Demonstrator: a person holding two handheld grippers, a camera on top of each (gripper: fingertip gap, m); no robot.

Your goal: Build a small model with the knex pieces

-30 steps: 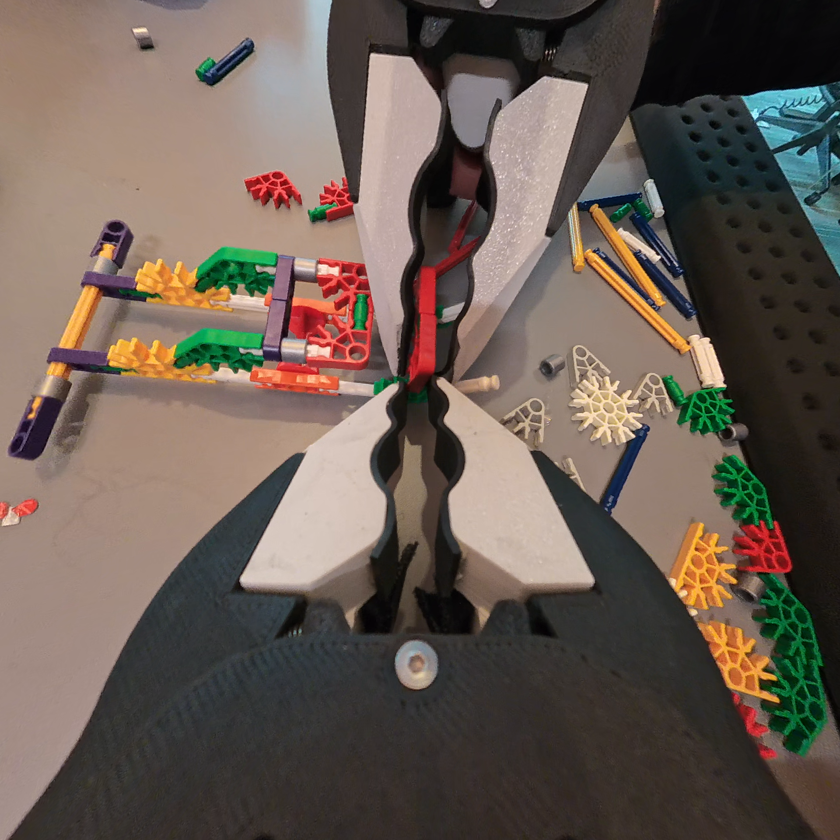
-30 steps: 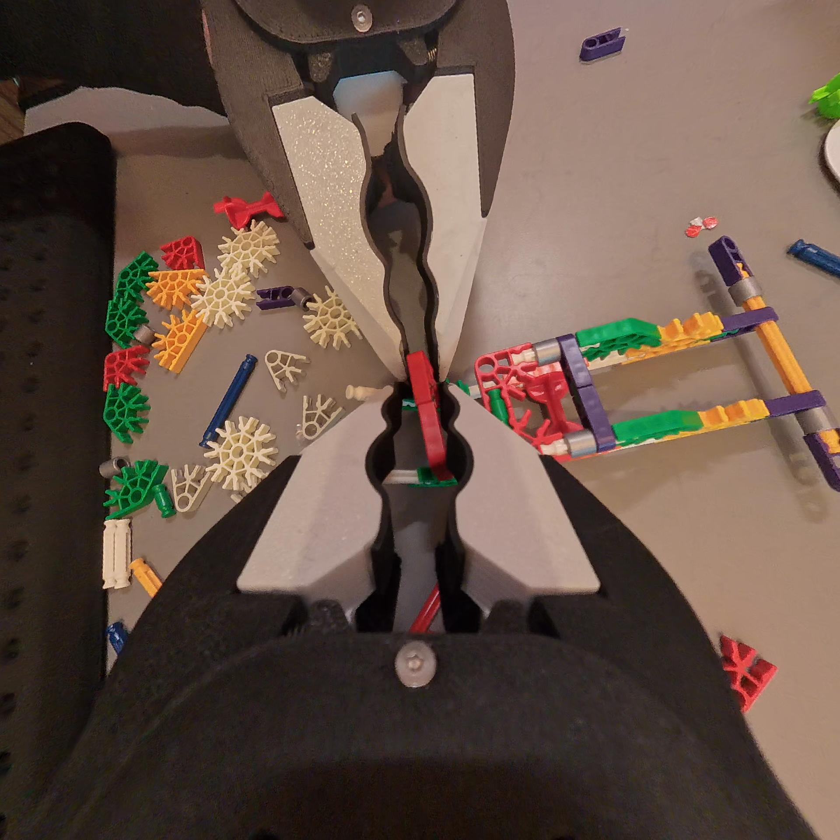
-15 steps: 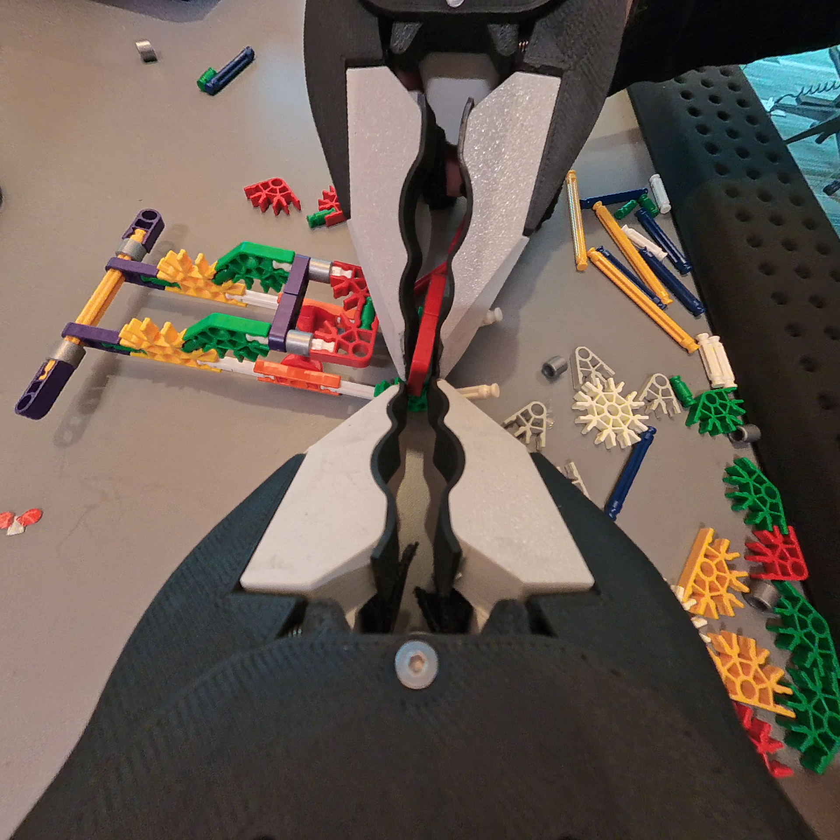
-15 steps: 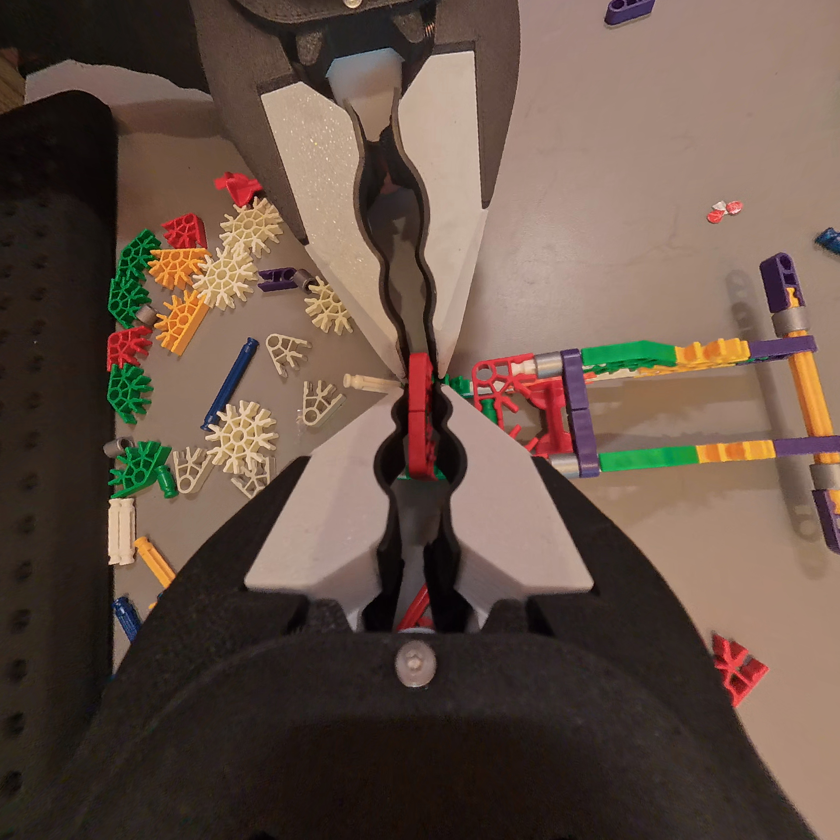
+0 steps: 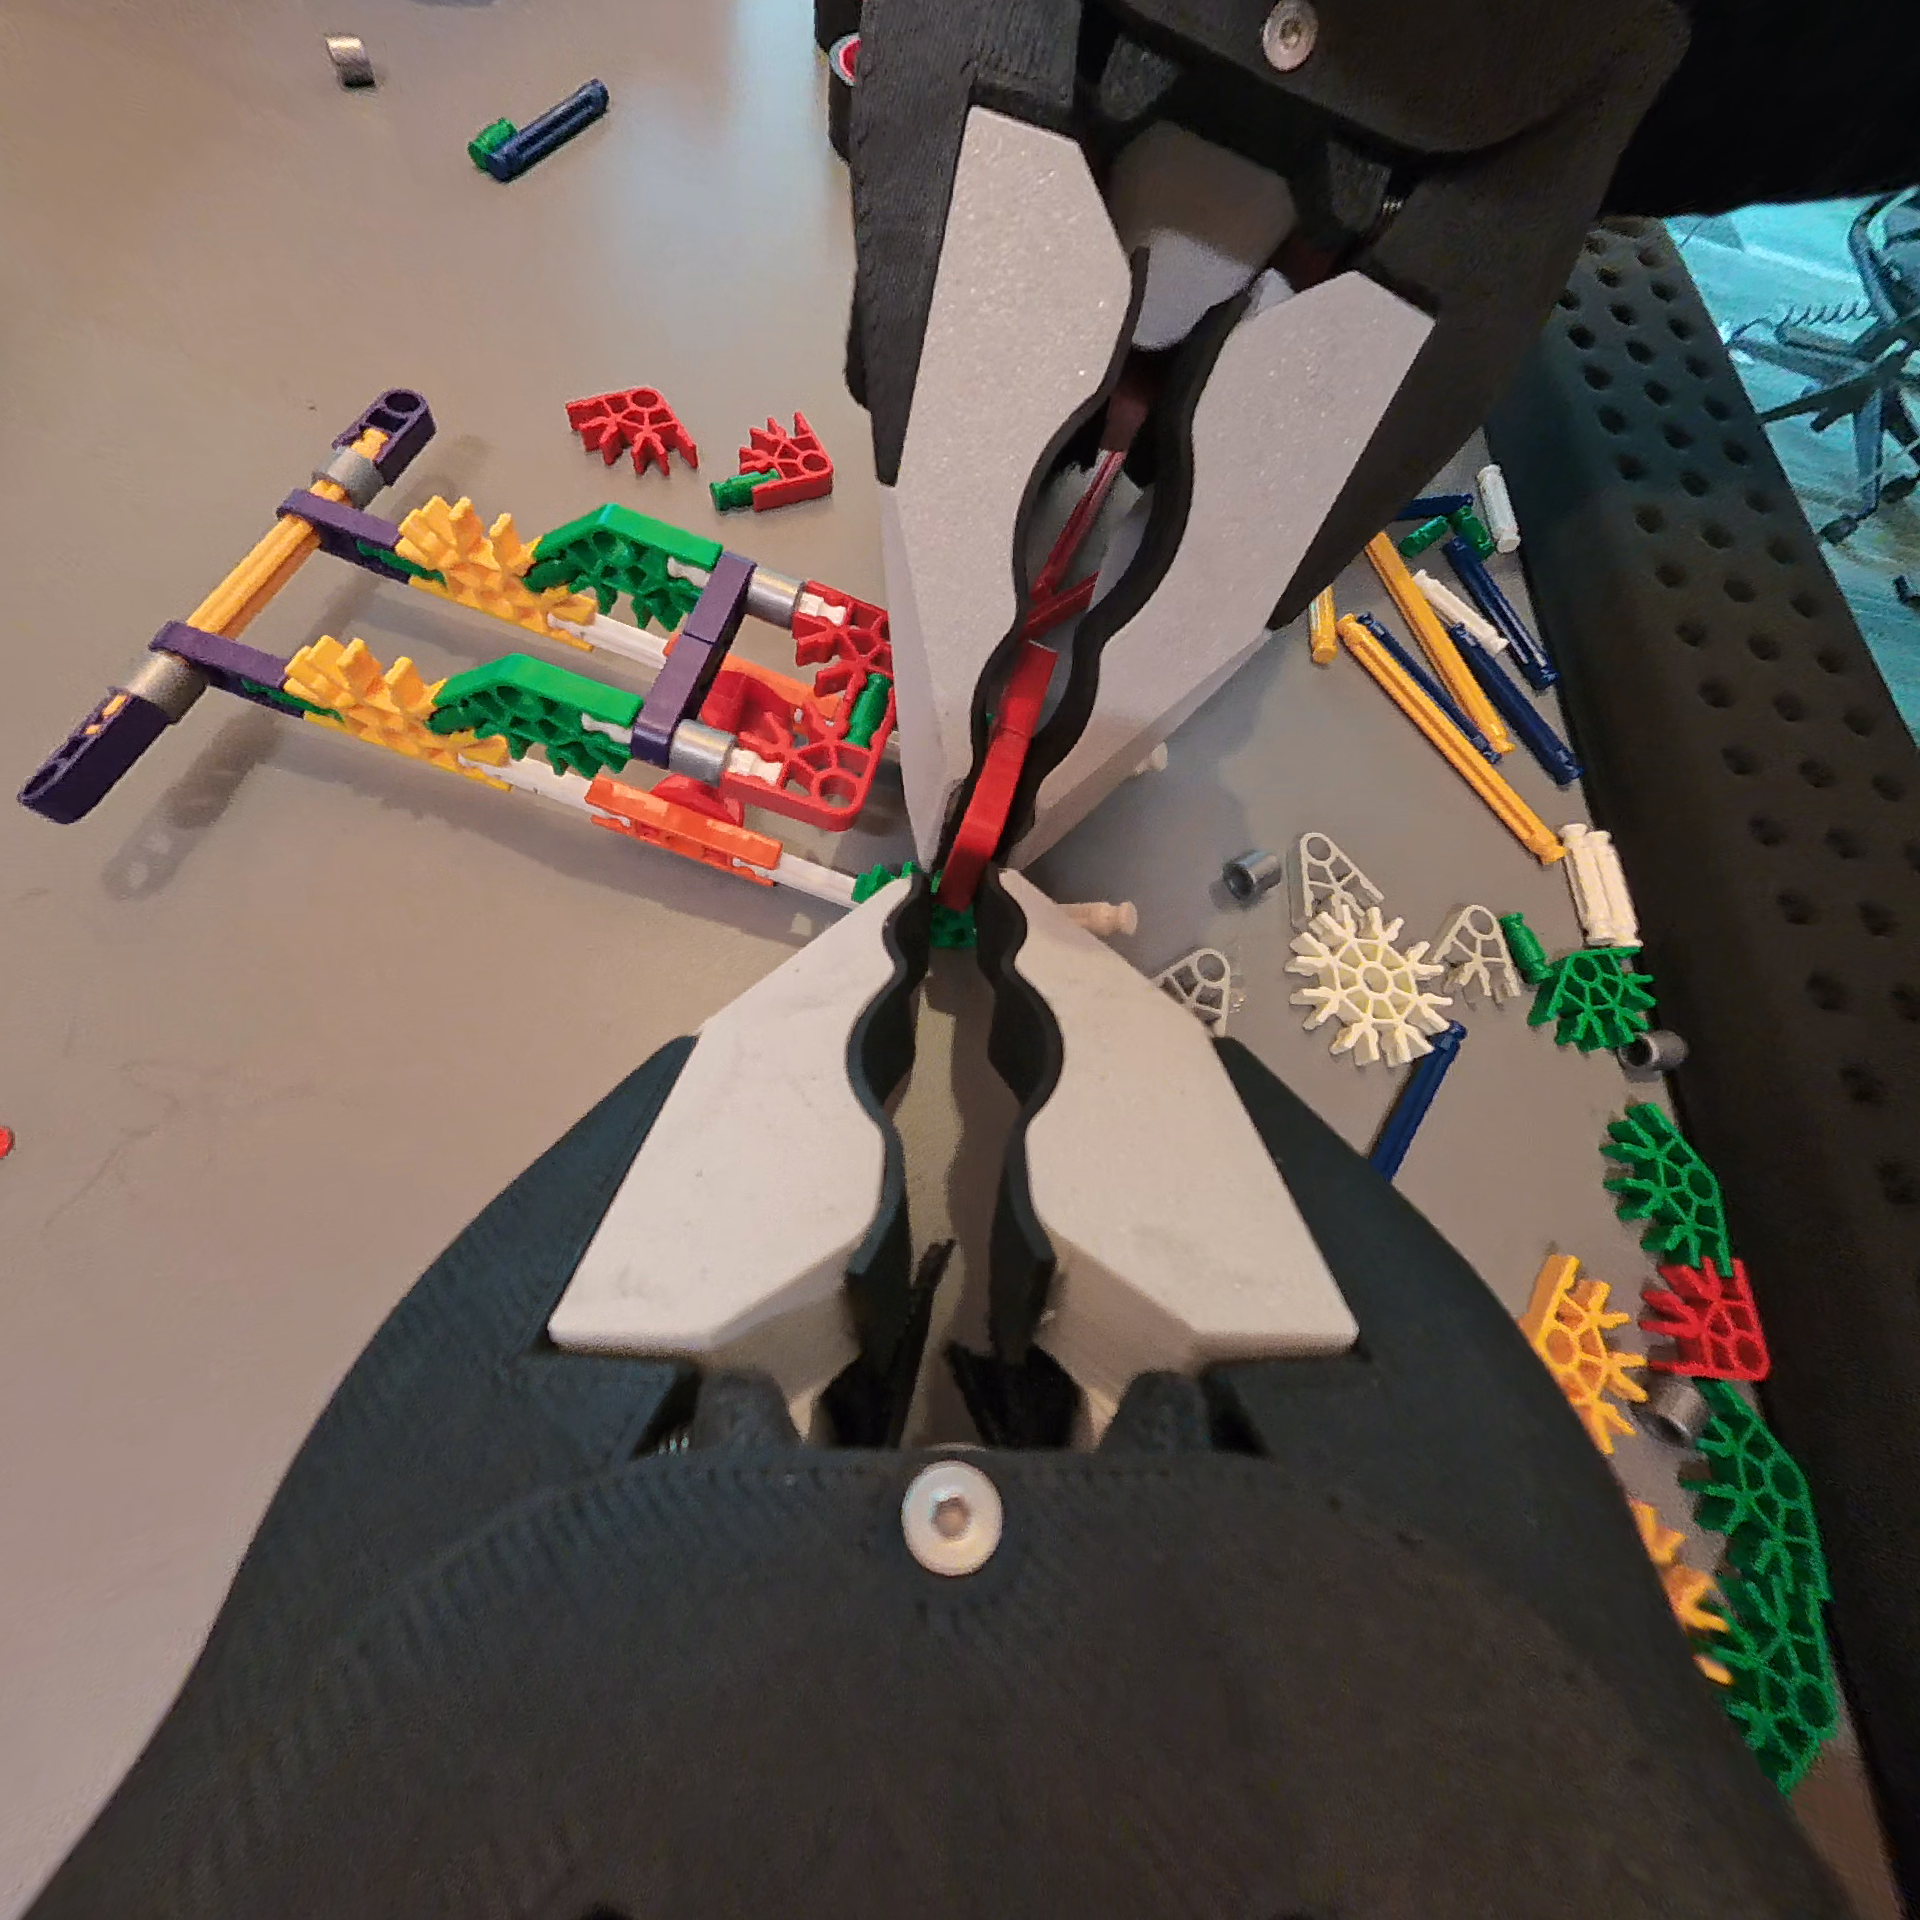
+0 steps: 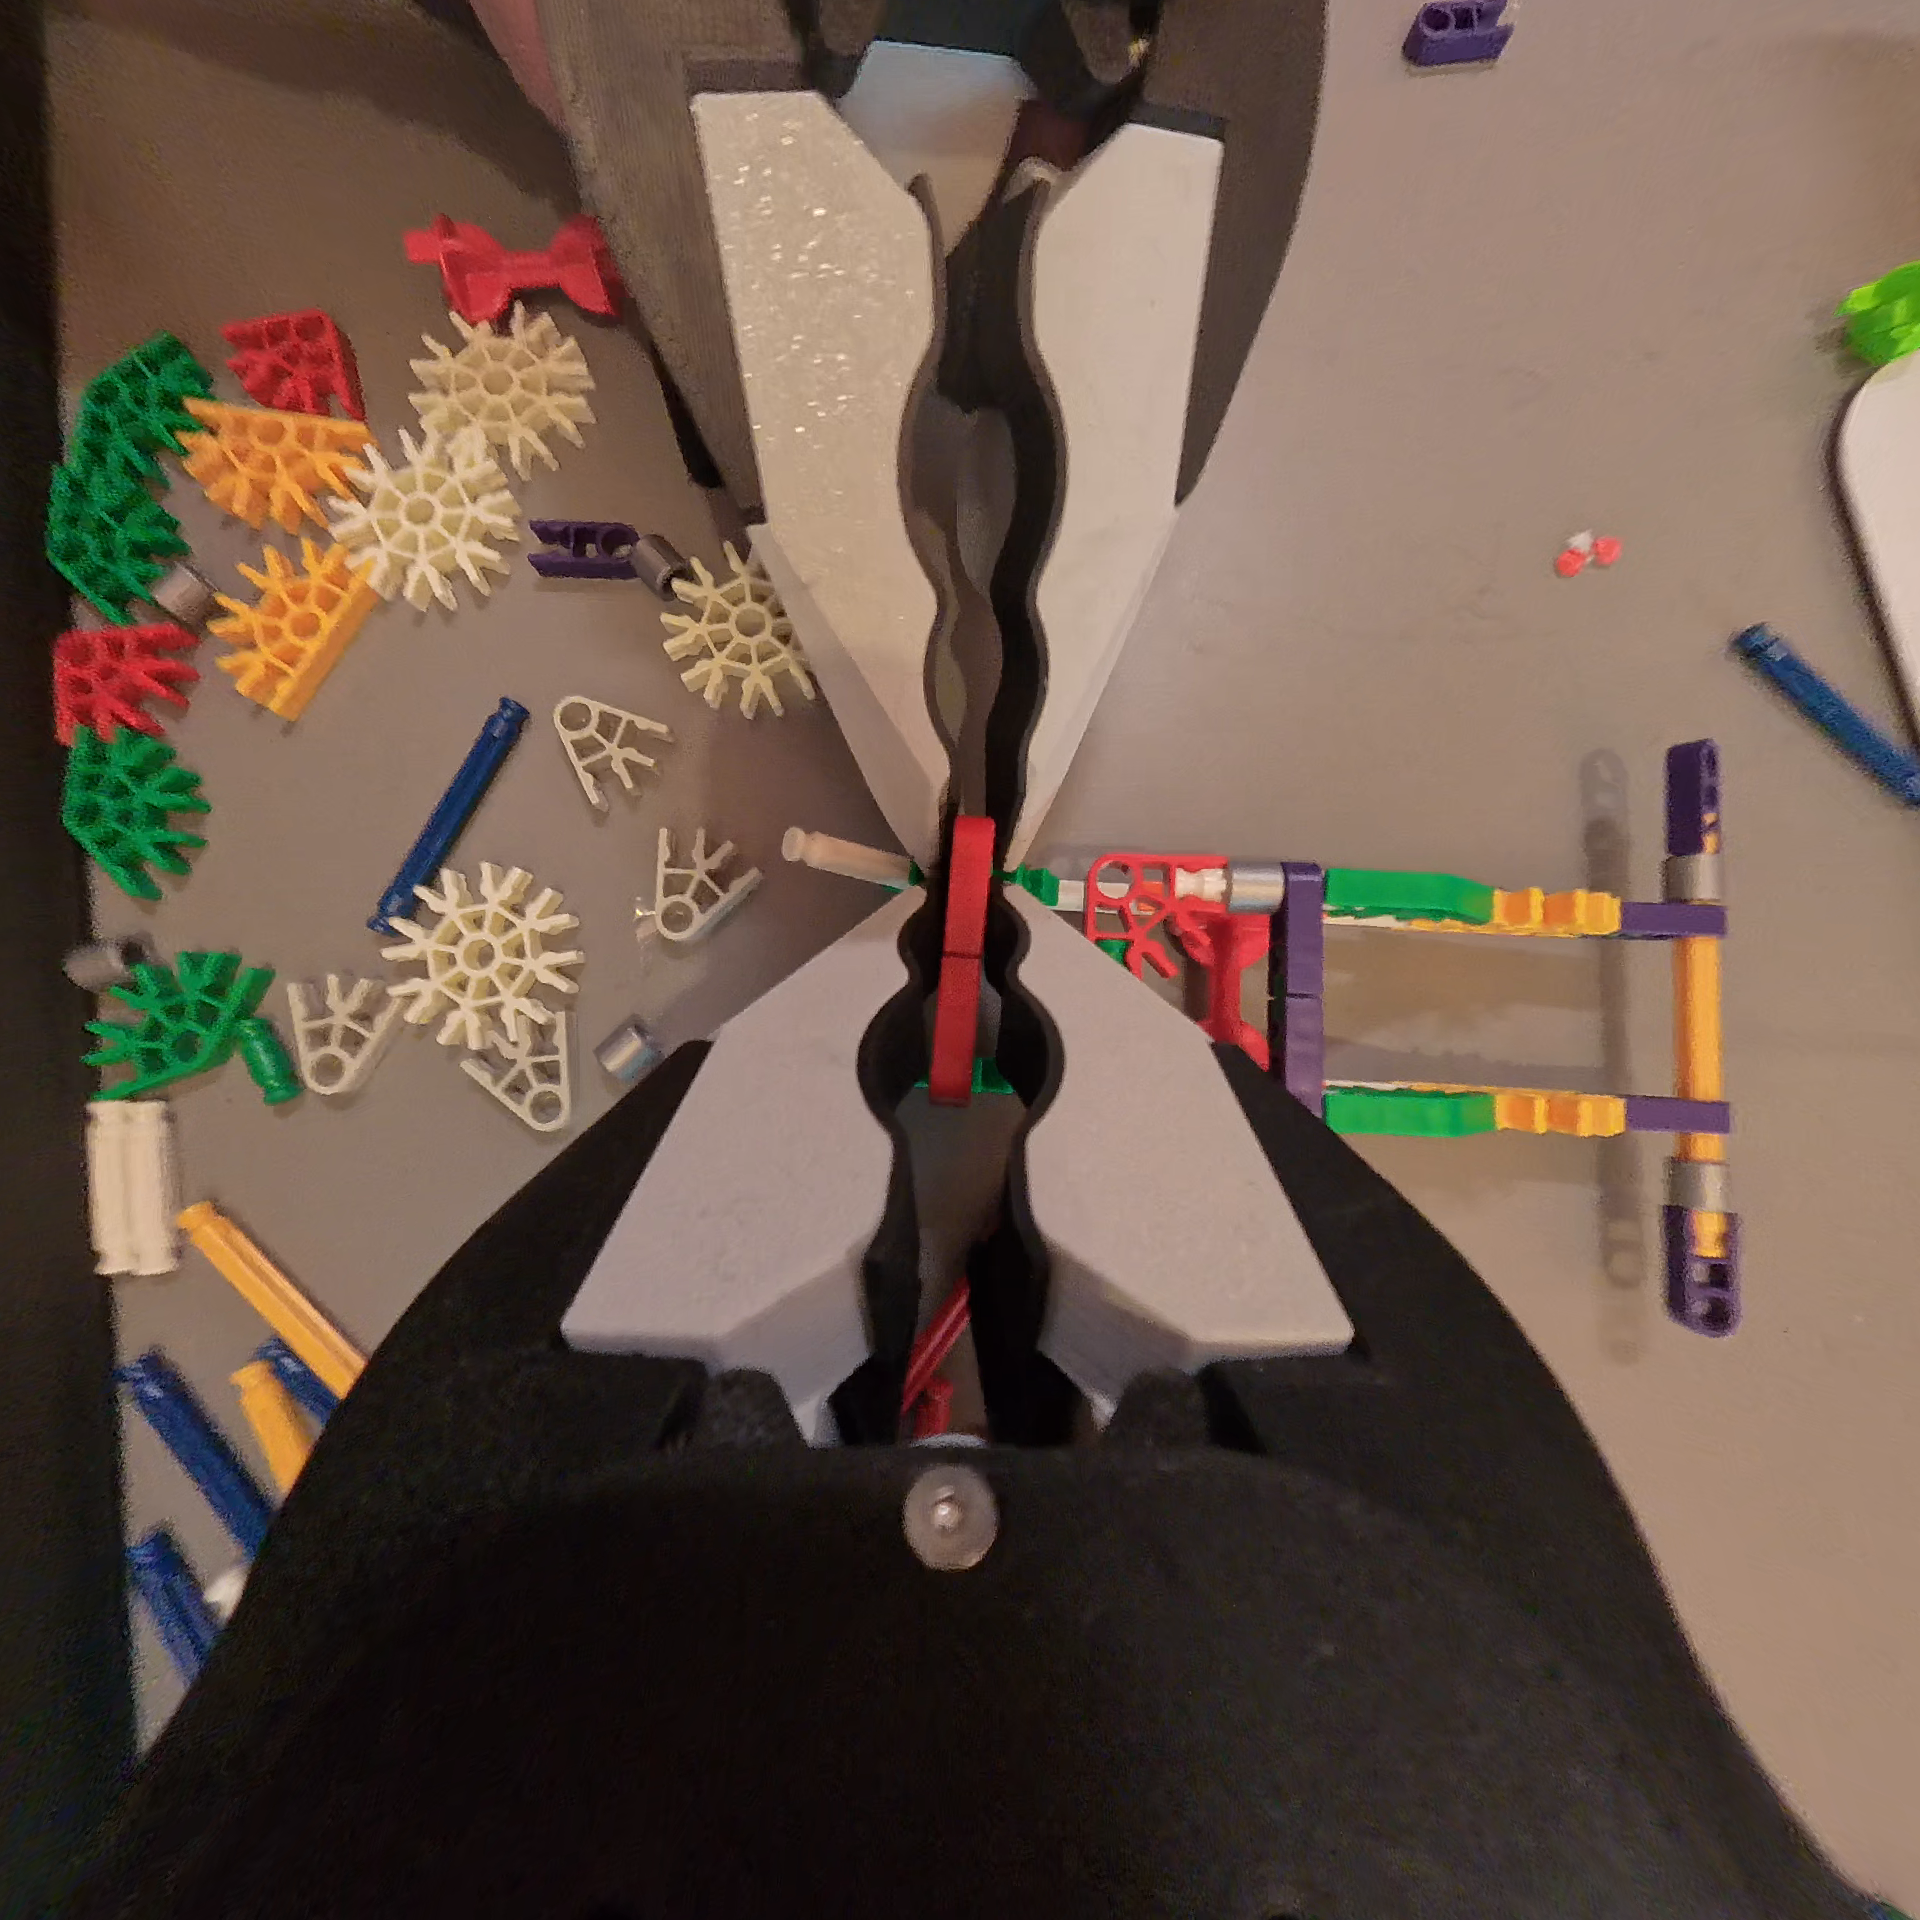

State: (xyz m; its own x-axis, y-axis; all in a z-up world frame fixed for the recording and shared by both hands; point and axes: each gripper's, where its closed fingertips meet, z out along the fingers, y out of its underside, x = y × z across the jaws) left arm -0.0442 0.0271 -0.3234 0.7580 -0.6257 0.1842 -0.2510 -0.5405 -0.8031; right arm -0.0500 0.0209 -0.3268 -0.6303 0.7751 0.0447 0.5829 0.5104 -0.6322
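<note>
My left gripper (image 5: 951, 906) is shut at its tips on a small green connector (image 5: 952, 926) at the end of a white rod (image 5: 821, 881) of a multicoloured rod-and-connector model (image 5: 540, 675) lying on the grey table (image 5: 364, 1091). My right gripper (image 6: 961, 914) faces it tip to tip and is shut on a flat red connector (image 6: 961, 956), held edge-on against the green connector. In the left wrist view the right gripper (image 5: 971, 831) comes down from the top with the red connector (image 5: 997, 769). In the right wrist view the left gripper (image 6: 971, 821) comes from the top, and the model (image 6: 1455, 987) lies to the right.
Loose white snowflake connectors (image 6: 483, 956), green, yellow and red connectors (image 5: 1662, 1184) and blue and yellow rods (image 5: 1444, 665) lie beside a black perforated surface (image 5: 1766, 727). Two red connectors (image 5: 634, 426) lie behind the model. A blue rod (image 6: 1818, 712) and a white plate edge (image 6: 1881, 520) are at the right. My two grippers' fingertips are within a few centimetres of each other.
The red connector has turned into line with the right gripper's fingers and sits closer against the green connector. The right gripper has tilted, and the model has swung a little with the left gripper.
</note>
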